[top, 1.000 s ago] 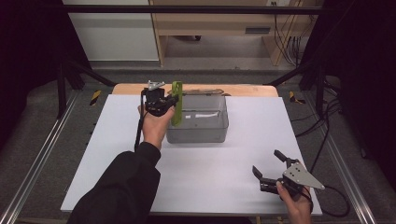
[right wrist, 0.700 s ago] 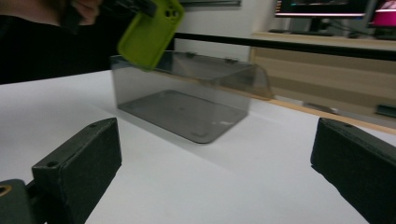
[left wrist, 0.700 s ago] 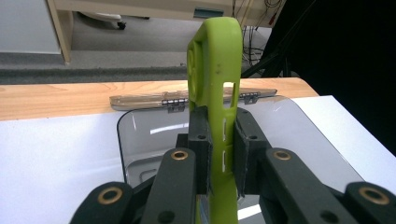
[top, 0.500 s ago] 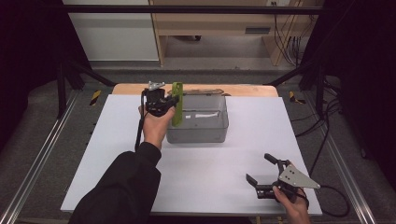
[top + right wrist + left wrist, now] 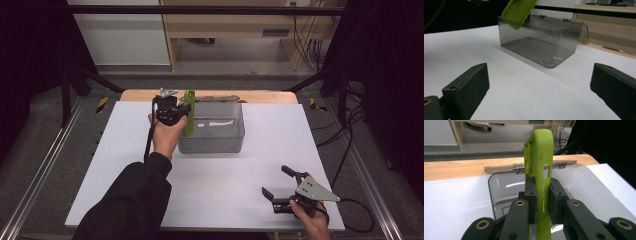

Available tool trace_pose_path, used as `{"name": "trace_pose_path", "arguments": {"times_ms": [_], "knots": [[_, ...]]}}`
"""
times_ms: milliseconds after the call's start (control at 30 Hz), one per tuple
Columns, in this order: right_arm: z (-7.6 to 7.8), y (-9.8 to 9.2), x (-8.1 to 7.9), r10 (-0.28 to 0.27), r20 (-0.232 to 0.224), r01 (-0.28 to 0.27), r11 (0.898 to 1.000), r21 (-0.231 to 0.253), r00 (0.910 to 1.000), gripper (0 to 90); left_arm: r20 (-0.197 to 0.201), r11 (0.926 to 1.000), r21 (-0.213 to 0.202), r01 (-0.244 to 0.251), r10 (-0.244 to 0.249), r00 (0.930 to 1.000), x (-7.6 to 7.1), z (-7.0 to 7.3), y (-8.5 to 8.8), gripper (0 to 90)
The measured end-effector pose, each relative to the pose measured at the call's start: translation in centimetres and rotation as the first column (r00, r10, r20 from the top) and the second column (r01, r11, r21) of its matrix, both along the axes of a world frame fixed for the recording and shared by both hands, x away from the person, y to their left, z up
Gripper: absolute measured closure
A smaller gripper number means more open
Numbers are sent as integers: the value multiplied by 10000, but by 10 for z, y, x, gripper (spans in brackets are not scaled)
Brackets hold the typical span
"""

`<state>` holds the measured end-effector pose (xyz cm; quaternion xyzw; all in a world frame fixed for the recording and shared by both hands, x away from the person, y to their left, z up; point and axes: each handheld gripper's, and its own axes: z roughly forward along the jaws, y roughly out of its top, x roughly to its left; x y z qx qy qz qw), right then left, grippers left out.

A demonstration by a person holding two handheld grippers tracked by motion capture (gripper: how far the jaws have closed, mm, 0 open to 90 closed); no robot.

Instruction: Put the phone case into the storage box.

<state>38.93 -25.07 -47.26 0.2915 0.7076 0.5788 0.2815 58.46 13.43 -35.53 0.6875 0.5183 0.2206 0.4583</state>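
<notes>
A white table [image 5: 125, 165] is seen, with bare wood [image 5: 280, 97] along its far edge and a dark frame all round. Nothing is placed between the two grippers. A grey see-through box [image 5: 215, 137] is set near the far edge, its lid [image 5: 571, 27] folded back behind it; no contents are made out inside. A green phone case [image 5: 541, 165] is pinched edge-on by the left gripper [image 5: 541, 202] and held above the box's left end. The right gripper [image 5: 280, 187] is held low at the near right corner, well apart from the box, jaws spread wide with nothing between. In the right gripper view the case [image 5: 520, 11] is cut off at the top.
</notes>
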Motion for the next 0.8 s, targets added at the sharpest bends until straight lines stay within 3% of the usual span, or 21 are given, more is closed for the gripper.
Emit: {"name": "trace_pose_path", "arguments": {"times_ms": [267,433,800], "knots": [[-1,3,-1,25,-259,-27,9999,-104,9997,25,-29,9997,52,-236,236,9997,2,-11,5,792],[-1,3,-1,-25,-284,24,10000,-42,9996,24,130,9987,465,-202,196,9997,1,-11,5,792],[-1,1,0,-191,-292,192,9998,28,9994,25,295,9958,899,-196,170,9994,0,-17,6,791]]}}
